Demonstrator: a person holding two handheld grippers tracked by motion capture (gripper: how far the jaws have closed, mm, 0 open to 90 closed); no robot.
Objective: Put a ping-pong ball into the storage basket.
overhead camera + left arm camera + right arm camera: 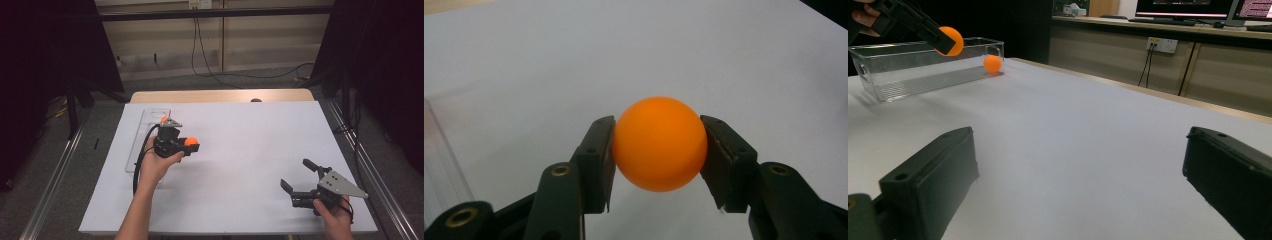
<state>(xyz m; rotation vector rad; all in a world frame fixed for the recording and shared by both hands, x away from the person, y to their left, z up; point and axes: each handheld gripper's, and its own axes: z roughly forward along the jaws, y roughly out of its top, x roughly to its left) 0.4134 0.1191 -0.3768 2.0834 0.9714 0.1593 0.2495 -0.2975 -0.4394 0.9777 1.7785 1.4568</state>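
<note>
My left gripper (192, 145) is shut on an orange ball (659, 143), its two black pads pressing the ball's sides above the white table cover. In the high view the held ball (190, 141) is right of a clear plastic bin (142, 131) at the table's left. The right gripper view shows the held ball (950, 40) in front of the clear bin (908, 80), and a second orange ball (992, 63) lying inside the bin at its far end. My right gripper (298, 176) stands open near the front right, nothing between its fingers (930, 180).
A white sheet (240, 150) covers the table; a strip of bare wood (220, 96) shows at its far edge. Metal rails (55, 170) run along both sides. Cables (210, 70) trail on the floor behind the table.
</note>
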